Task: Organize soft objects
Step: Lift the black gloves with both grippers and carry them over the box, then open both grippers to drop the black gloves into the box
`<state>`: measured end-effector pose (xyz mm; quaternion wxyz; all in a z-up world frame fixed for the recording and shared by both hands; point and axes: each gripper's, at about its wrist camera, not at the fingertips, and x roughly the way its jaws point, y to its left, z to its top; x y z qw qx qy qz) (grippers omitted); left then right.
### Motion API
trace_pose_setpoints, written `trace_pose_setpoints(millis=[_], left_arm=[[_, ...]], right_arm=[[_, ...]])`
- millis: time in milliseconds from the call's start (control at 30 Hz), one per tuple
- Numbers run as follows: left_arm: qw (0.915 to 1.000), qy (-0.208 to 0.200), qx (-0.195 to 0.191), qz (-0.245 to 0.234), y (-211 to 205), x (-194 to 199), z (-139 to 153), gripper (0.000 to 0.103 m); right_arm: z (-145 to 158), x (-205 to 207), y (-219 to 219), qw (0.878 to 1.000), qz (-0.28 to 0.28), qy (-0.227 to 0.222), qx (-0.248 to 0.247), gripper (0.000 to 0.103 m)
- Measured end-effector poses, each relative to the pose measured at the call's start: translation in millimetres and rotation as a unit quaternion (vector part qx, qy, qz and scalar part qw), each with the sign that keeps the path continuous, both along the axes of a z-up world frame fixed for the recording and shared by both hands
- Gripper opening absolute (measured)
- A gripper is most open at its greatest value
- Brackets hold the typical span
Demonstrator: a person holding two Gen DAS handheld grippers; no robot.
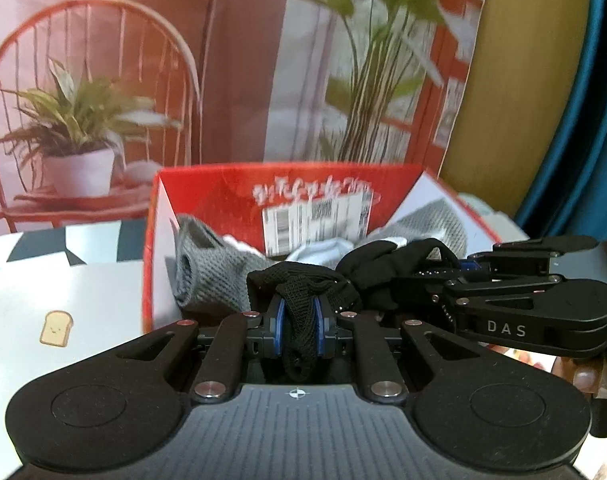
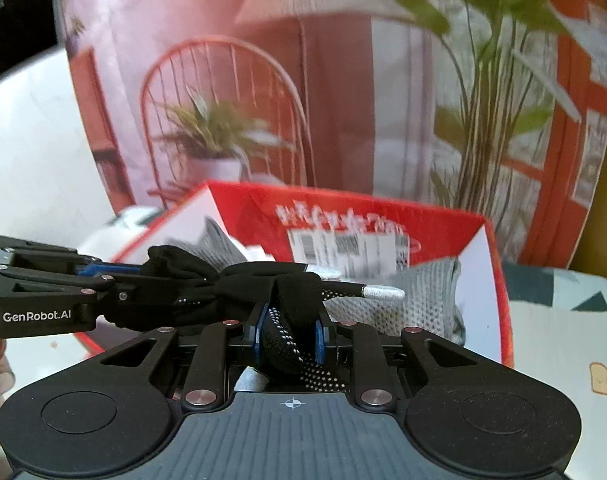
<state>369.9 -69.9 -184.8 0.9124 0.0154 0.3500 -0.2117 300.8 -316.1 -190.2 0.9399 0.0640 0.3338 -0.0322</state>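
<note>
A black glove (image 1: 367, 268) is held between both grippers just in front of a red cardboard box (image 1: 207, 184). My left gripper (image 1: 299, 312) is shut on one end of the black glove. My right gripper (image 2: 289, 328) is shut on its other end, a dotted-palm part (image 2: 287, 340) with a silver fingertip (image 2: 383, 292) sticking out. The right gripper shows in the left wrist view (image 1: 455, 276) and the left gripper in the right wrist view (image 2: 103, 270). Inside the red box (image 2: 383, 212) lie grey knitted gloves (image 1: 211, 272) (image 2: 431, 300) and a white cloth (image 1: 323, 248).
The box stands on a white patterned table (image 1: 63, 296) (image 2: 563, 340). A printed backdrop with a red chair and potted plants (image 1: 79, 128) stands right behind the box. A blue object (image 1: 583, 120) and a yellow board (image 1: 511, 80) stand at the right.
</note>
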Motion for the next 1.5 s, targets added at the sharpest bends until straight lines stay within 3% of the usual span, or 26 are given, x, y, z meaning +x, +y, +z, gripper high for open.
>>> trace_pose_setpoints(millis=[200,533,633,733,933,1000,1067,1233,1500], left_arm=[[0.9992,0.033,0.022,-0.008,-6,12,-14,0.017],[0.9974,0.053,0.046,-0.016,-9,20,-21,0.018],[0.9978,0.043,0.049,-0.01,-9,15,-17,0.024],[0.9978,0.028,0.061,-0.003,-9,9,-9,0.038],[0.9993,0.002,0.037,0.005,5,-10,11,0.068],[0.9994,-0.011,0.034,0.002,8,-18,19,0.089],[0.9988,-0.029,0.039,0.009,9,-25,27,0.1],[0.9974,-0.049,0.04,0.034,13,-38,42,0.103],[0.9932,-0.059,0.034,0.095,28,-55,57,0.103]], right_arm=[[-22,14,-8,0.998,-0.009,0.054,0.013,0.022],[-22,25,-5,0.996,-0.005,0.093,0.006,0.022],[-23,22,-7,0.996,-0.009,0.09,0.014,0.023],[-18,18,-4,0.997,-0.012,0.079,0.004,0.023],[2,-3,0,0.999,-0.015,0.033,-0.016,0.036],[11,-12,0,0.999,-0.026,0.006,-0.029,0.065],[18,-20,-2,0.999,-0.028,-0.013,-0.034,0.071],[31,-37,-4,0.998,-0.046,-0.042,-0.031,0.102],[47,-61,3,0.995,-0.071,-0.07,-0.025,0.103]])
